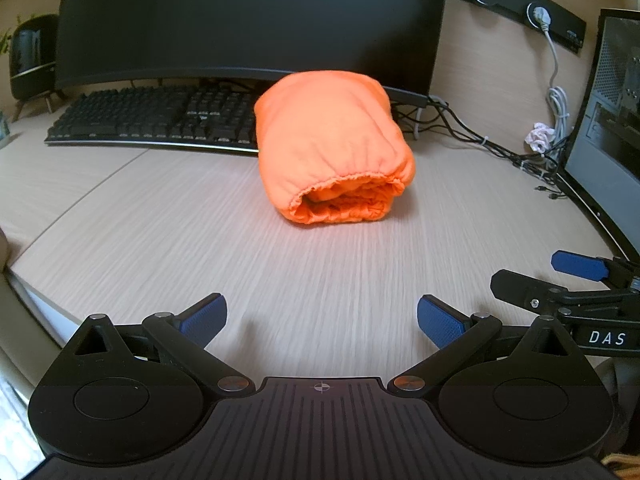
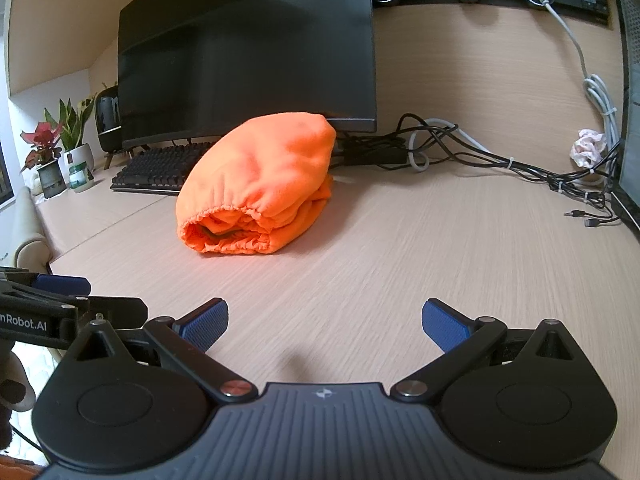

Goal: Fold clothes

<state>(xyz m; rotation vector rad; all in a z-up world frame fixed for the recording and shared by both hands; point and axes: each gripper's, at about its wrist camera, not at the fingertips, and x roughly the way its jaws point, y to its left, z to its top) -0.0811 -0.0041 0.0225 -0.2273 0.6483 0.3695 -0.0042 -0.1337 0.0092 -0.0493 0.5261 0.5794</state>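
An orange garment lies folded into a thick bundle on the light wooden desk, its elastic hem facing me. It also shows in the right wrist view. My left gripper is open and empty, a stretch in front of the bundle. My right gripper is open and empty, also short of the bundle. The right gripper shows at the right edge of the left wrist view; the left gripper shows at the left edge of the right wrist view.
A black keyboard and a large dark monitor stand behind the bundle. Tangled cables and a crumpled tissue lie at the back right. A second screen stands at the right. Potted plants sit at the far left.
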